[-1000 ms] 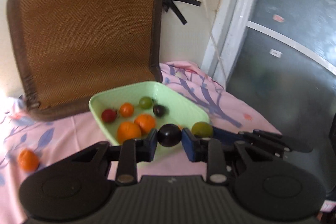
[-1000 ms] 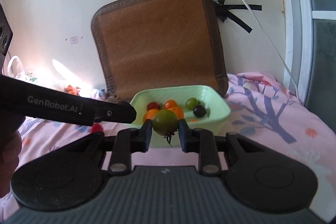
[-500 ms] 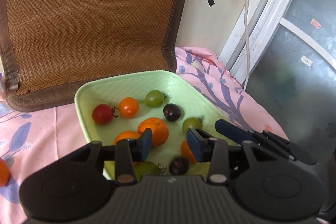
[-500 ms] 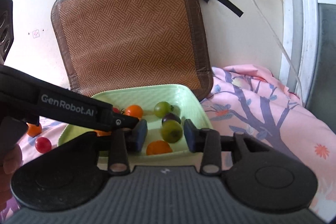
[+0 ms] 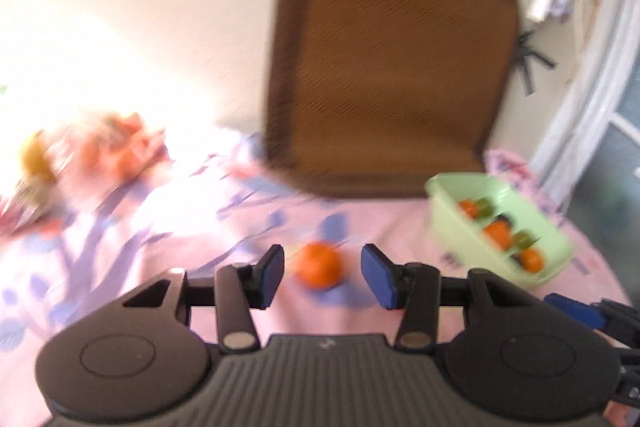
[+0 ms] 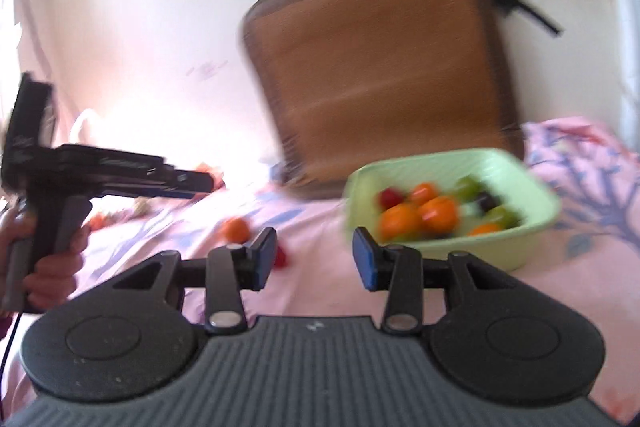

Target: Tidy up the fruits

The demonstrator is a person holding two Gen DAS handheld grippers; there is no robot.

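No writing can be read; the lettering along the left gripper's (image 5: pixel 322 277) body is smeared by blur in the right wrist view. At 9 o'clock a sunlit heap is washed out. The left gripper's jaws, just opened, stand part open around an orange (image 5: pixel 319 264) on the pink cloth (image 5: pixel 168 227), not touching it. The right gripper (image 6: pixel 314 259) likewise has just opened, empty. At 3 o'clock, the green tray (image 6: pixel 532 223) holds blurred fruits.
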